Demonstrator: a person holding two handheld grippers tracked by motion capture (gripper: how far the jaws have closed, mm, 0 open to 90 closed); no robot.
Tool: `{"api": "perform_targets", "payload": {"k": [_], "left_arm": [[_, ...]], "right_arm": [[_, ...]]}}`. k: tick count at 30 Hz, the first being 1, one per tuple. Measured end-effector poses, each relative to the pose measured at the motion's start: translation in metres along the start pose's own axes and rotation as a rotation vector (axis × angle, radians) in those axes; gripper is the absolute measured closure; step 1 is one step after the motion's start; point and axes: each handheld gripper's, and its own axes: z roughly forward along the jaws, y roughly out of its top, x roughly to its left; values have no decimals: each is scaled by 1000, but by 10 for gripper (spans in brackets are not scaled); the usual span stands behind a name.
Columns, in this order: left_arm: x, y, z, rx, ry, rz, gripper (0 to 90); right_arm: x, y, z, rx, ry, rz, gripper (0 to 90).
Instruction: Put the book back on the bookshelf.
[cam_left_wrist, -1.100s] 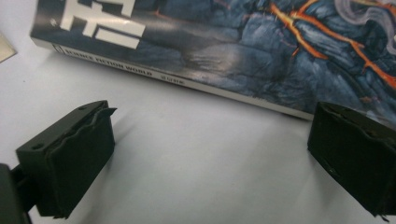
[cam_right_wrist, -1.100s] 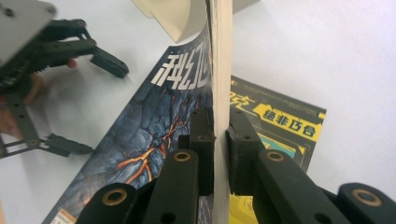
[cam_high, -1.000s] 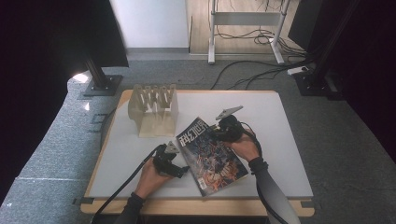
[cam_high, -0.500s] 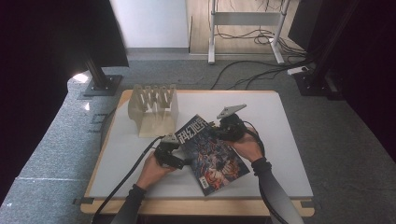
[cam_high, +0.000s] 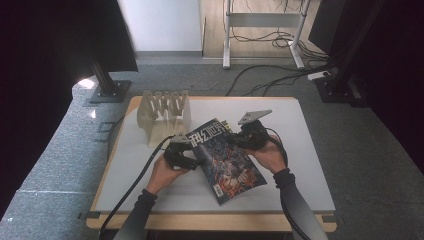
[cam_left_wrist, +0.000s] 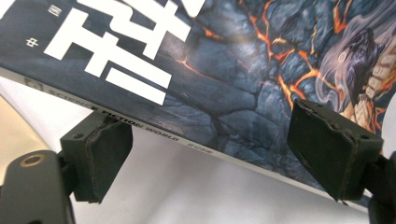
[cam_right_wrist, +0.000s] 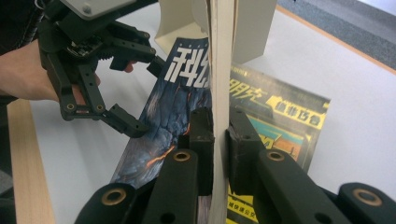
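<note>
A magazine (cam_high: 225, 157) with a dark lava cover and white characters lies askew on the white table (cam_high: 310, 165), its right edge raised. My right gripper (cam_high: 241, 137) is shut on that cream page edge (cam_right_wrist: 219, 70), seen edge-on in the right gripper view between my right gripper's (cam_right_wrist: 220, 135) jaws. A yellow-and-black printed face (cam_right_wrist: 280, 116) shows beyond the edge; whether it is the back cover or another magazine, I cannot tell. My left gripper (cam_high: 192, 156) stands open at the spine (cam_left_wrist: 154, 135), with my left gripper's (cam_left_wrist: 215, 154) jaws either side of it. It also appears as the left gripper (cam_right_wrist: 142, 93) farther off.
A pale wooden slotted rack (cam_high: 165, 112) stands at the table's back left, just beyond the magazine. Cables trail from both grippers toward the front edge (cam_high: 210, 220). Black stands and floor cables lie beyond the table.
My left gripper has moved forward along the magazine's spine. The magazine and my right gripper have shifted slightly away from me.
</note>
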Motion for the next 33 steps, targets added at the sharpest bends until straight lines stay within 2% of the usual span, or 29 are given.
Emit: {"api": "perform_targets", "payload": {"k": [5,8,15,18,19,22,27,29,31,33], "left_arm": [[-3,15,-10,-29,27,13,152],[-5,24,-17,-36,53,37,162],[-9,39,-30,-67,94,65,226],[-10,43,-32,-59,131,82,313],[-10,44,-33,-44,162,98,347],[-11,45,-34,-23,195,117,450],[-5,48,-38,0,157,74,511],[-4,48,-42,-10,138,59,551],[-4,50,-45,-20,118,52,601],[-5,51,-47,-22,116,55,613]], "right_arm": [[0,3,-5,-16,3,-2,808],[1,4,-7,-21,-2,-6,807],[0,6,-13,-44,-9,-15,803],[1,6,-15,-45,-10,-20,801],[1,6,-15,-44,-12,-23,800],[0,6,-16,-46,-14,-26,800],[0,6,-15,-42,-11,-29,799],[1,7,-14,-41,-15,-33,799],[1,8,-13,-32,-20,-37,799],[1,8,-13,-31,-24,-37,799]]}}
